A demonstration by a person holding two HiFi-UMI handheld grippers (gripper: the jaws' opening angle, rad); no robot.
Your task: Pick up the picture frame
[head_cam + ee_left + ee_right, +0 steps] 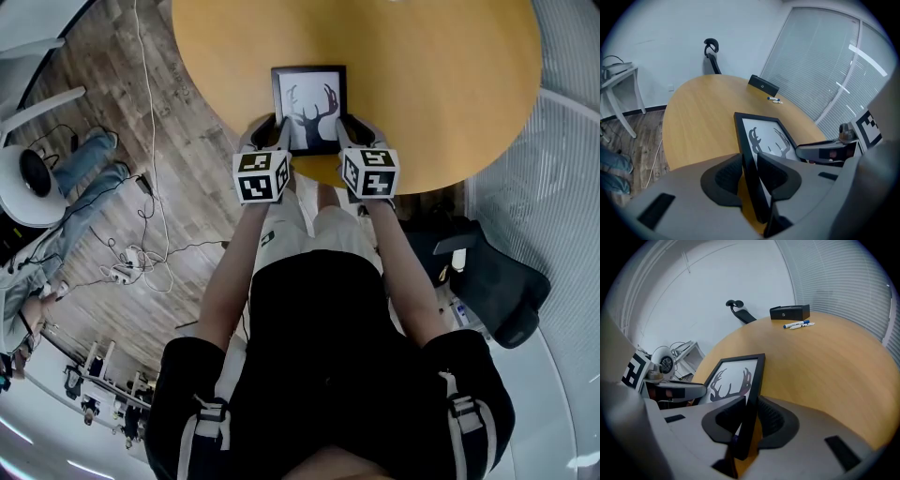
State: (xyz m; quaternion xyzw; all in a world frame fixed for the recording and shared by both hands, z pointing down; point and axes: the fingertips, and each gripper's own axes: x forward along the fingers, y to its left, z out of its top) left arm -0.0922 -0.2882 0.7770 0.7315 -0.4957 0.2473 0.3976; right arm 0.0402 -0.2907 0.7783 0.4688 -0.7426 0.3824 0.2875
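Note:
The picture frame (309,108), black-edged with a deer-antler print, lies on the round wooden table (422,75) near its front edge. My left gripper (267,131) straddles the frame's left side. In the left gripper view that black edge (745,140) stands between the jaws of the left gripper (749,171), both pads against it. My right gripper (352,131) is on the frame's right side. The right gripper view has the right edge (757,376) pinched between the pads of the right gripper (751,416). The frame's near corners are hidden by the gripper bodies.
A black box (763,86) and two markers (775,99) lie at the table's far side, also seen in the right gripper view as the box (790,312) and markers (799,325). A black chair (487,281) is on the right, floor cables (131,262) and a seated person's legs (84,178) on the left.

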